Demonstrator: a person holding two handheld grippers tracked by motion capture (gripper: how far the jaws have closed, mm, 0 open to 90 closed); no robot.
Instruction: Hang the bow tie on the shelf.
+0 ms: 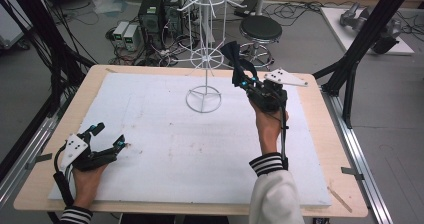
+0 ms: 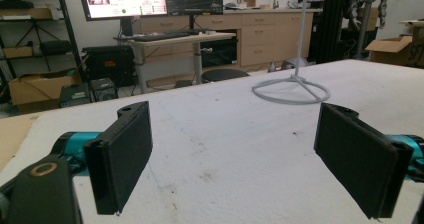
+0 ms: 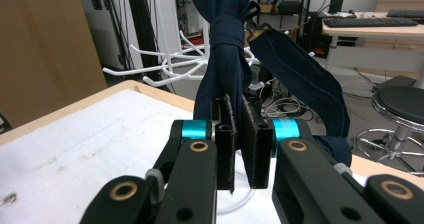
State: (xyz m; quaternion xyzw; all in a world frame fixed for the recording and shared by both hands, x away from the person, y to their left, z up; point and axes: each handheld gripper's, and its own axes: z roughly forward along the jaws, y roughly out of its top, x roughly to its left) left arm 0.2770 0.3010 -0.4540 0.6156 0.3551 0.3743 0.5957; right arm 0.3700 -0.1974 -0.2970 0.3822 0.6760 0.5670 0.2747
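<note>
Table (image 1: 320,149): wooden top, covered by a white foam sheet (image 1: 175,144) with faint stains.

White wire rack (image 1: 204,59): upright at 12 o'clock on the sheet, ring base on the foam, hooked arms spreading from its post.

Right gripper (image 1: 239,79): raised at 1 o'clock, just right of the rack; jaws clenched on a dark navy cloth (image 3: 225,59), knotted above the jaws and hanging beside the rack's arms.

Left gripper (image 1: 107,136): at 8 o'clock, low over the sheet, jaws spread wide, holding nothing.

No containers on the table.
</note>
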